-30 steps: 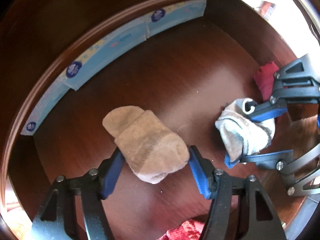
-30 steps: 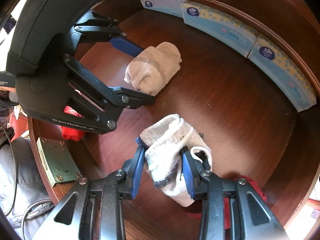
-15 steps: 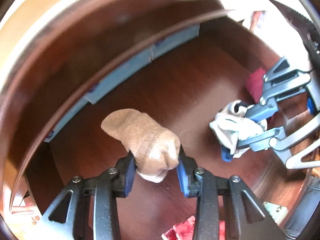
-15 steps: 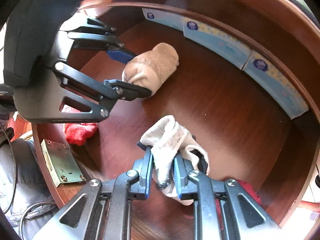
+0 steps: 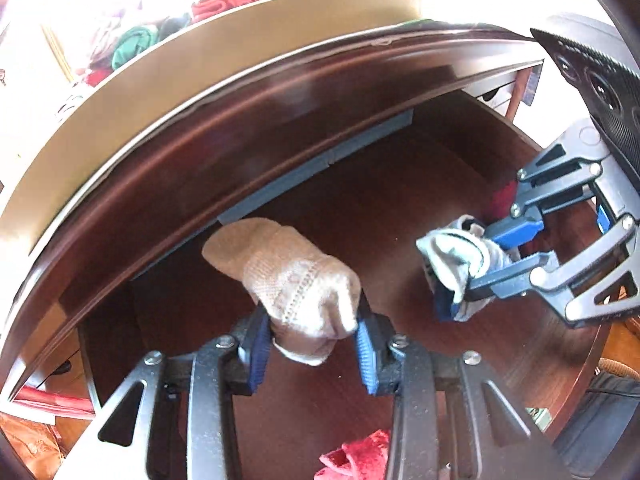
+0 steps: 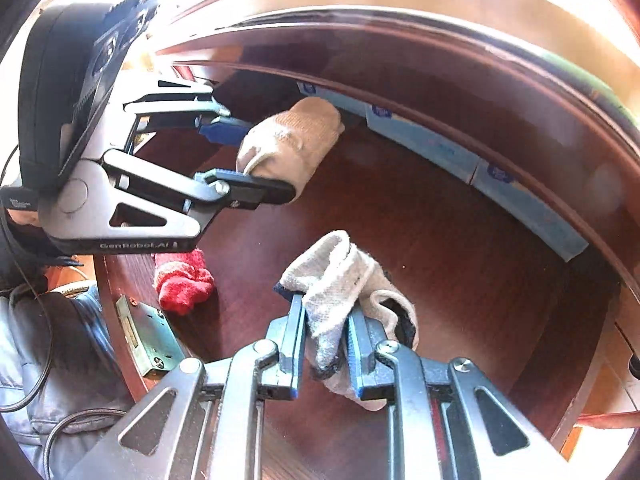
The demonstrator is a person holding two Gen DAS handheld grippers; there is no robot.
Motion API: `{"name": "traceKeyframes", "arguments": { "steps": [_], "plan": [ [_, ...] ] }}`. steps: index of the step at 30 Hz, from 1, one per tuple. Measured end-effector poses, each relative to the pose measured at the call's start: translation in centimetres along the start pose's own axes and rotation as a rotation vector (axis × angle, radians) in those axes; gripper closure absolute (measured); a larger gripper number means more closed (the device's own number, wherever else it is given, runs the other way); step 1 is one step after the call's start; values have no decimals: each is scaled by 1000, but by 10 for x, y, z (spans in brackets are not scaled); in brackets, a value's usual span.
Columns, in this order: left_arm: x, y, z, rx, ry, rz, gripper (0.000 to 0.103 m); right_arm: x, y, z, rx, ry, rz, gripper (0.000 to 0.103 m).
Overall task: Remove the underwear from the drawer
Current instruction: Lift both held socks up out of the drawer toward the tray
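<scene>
Pinching a rolled beige sock between the blue pads of my left gripper, I have it clamped at its thick end, its rounded toe pointing toward the drawer's back wall. My right gripper is clenched on a grey-white sock bundle with a dark trim, the cloth bulging out above and to the right of the pads. Both bundles hang clear above the drawer's dark wood floor, the beige one nearer the back wall, the grey-white one nearer the front edge, well apart from each other. Seen from the left wrist, my right gripper reaches in from the right side with its bundle squeezed flat. Along the back wall lies a row of pale blue packets. A red cloth roll sits in the front left corner, just beside a brass lock plate on the front edge. Another red cloth lies by the front edge below my left gripper.
</scene>
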State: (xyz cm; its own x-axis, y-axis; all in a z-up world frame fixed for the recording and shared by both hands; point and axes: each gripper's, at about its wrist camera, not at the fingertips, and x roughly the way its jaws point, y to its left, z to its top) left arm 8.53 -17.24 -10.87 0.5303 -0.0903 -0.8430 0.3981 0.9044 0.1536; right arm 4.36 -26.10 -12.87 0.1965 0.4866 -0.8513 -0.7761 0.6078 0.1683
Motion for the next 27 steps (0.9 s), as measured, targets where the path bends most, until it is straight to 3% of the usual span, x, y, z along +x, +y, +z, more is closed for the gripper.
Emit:
{"name": "traceKeyframes", "arguments": {
  "steps": [9,27],
  "plan": [
    [-19,3,-25,-56,-67,35,68,-23,6,-11,7,-78,-16,83],
    [-77,27,-39,-159,-209,89,68,-67,23,-47,13,-248,-58,83]
  ]
}}
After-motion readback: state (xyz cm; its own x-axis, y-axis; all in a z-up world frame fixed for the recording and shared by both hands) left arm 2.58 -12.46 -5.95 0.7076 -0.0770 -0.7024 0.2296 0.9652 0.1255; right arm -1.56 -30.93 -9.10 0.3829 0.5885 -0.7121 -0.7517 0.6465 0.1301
